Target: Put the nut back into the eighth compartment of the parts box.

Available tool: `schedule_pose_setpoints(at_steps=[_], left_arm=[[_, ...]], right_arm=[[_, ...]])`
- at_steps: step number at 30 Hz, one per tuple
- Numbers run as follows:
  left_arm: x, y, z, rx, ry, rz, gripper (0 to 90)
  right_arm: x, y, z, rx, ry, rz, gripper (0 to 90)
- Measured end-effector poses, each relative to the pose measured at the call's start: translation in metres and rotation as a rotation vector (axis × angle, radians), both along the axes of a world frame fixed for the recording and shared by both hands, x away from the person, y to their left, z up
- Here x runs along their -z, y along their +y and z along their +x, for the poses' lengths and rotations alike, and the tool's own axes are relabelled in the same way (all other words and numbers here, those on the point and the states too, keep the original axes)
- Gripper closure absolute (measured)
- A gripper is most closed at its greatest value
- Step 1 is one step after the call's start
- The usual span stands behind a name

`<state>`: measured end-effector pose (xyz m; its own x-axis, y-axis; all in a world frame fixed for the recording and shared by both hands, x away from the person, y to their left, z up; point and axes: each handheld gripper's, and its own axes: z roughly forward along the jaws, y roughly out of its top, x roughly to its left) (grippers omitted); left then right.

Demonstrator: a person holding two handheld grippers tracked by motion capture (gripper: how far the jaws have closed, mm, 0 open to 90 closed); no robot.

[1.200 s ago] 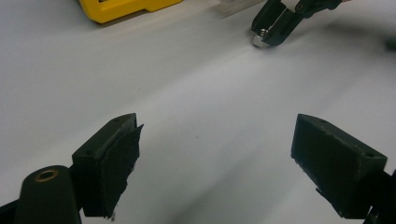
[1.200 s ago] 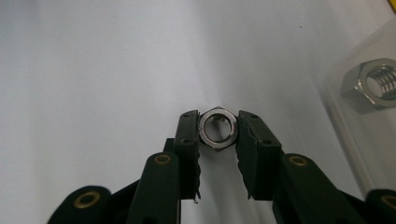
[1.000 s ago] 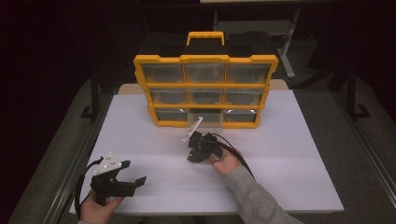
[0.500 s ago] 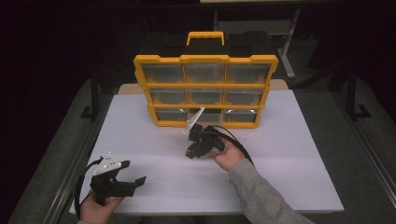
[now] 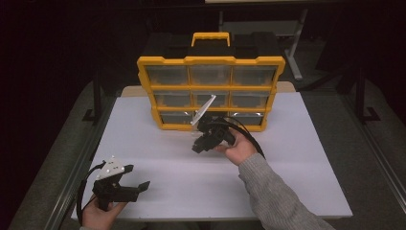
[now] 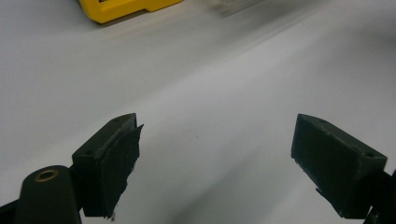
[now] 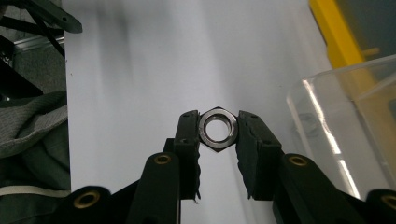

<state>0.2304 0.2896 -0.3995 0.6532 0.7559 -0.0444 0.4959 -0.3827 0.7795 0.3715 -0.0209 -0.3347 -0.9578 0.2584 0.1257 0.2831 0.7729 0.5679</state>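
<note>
Jaws of the right gripper (image 7: 218,133) are squeezing a small metal nut (image 7: 217,129) by its flat sides above the white bench (image 5: 158,143), and it is looking hard, smooth and slippery, while the left gripper (image 6: 217,158) is waiting wide open.

Black two-jaw left gripper (image 5: 125,189) topped by grey three-cornered plate, black cable looping behind. Black right gripper (image 7: 218,133) with brass-ringed pivots; knitted grey sleeve (image 5: 277,196).
</note>
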Motion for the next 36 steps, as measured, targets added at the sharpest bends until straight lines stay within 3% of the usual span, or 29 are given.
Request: schedule_pose_setpoints(at_steps=[17,27,36], left_arm=[[0.0,0.0,0.0,-0.006,0.003,-0.008,15.0],[-0.001,0.001,0.0,-0.003,-0.006,-0.006,15.0],[-0.001,0.001,0.0,0.002,-0.008,0.0,15.0]], right_arm=[[-0.038,-0.014,0.019,0.051,-0.042,0.013,69.1],[-0.048,-0.022,0.033,0.102,-0.055,0.007,69.1],[-0.047,-0.027,0.043,0.139,-0.066,-0.005,69.0]])
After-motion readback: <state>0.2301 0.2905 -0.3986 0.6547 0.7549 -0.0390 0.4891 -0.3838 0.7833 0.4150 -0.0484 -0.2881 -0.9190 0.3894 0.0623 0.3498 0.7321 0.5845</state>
